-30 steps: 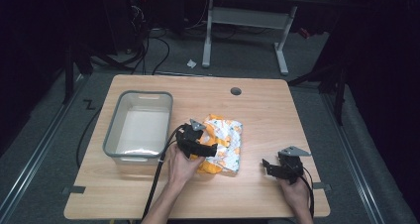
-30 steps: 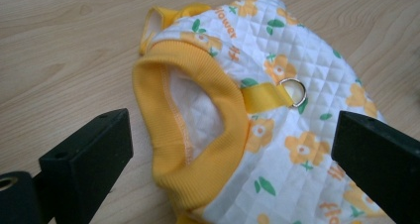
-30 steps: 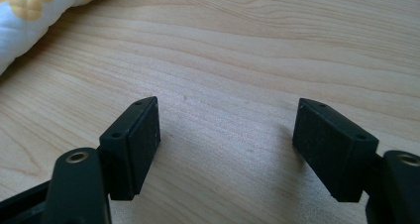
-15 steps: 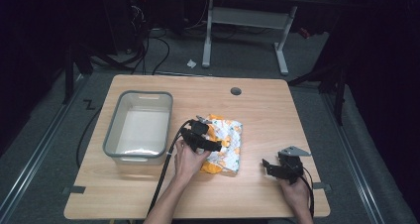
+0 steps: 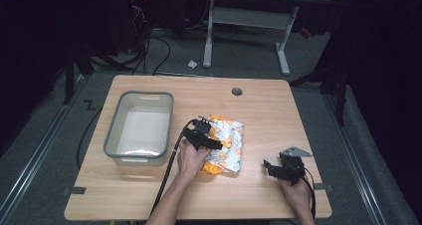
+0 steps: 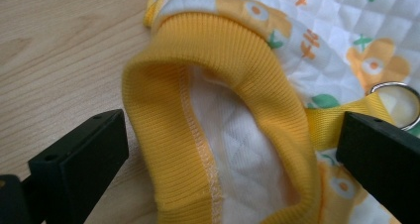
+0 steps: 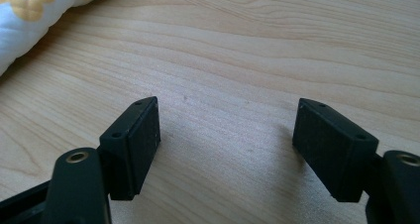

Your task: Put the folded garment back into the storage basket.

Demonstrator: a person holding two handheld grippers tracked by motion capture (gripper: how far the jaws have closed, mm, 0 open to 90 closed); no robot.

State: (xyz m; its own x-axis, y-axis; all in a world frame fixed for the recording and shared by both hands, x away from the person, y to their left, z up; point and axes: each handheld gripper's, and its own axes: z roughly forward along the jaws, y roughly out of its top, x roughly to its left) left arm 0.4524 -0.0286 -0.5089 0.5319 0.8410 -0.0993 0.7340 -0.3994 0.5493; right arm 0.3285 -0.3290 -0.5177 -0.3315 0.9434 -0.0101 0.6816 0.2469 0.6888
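Garment (image 5: 226,144) lies on table (image 5: 278,115), right of bin (image 5: 140,127).

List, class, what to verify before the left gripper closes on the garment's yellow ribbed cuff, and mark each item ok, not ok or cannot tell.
1. Left gripper jaws open: ok.
2. Yellow ribbed cuff lies between the jaws: ok.
3. Metal ring clear of the jaws: not ok, it sits right by one jaw.
4. Right gripper open, off the garment: ok.
5. Bin empty for a drop: ok.
6. Cuff is one layer: cannot tell.
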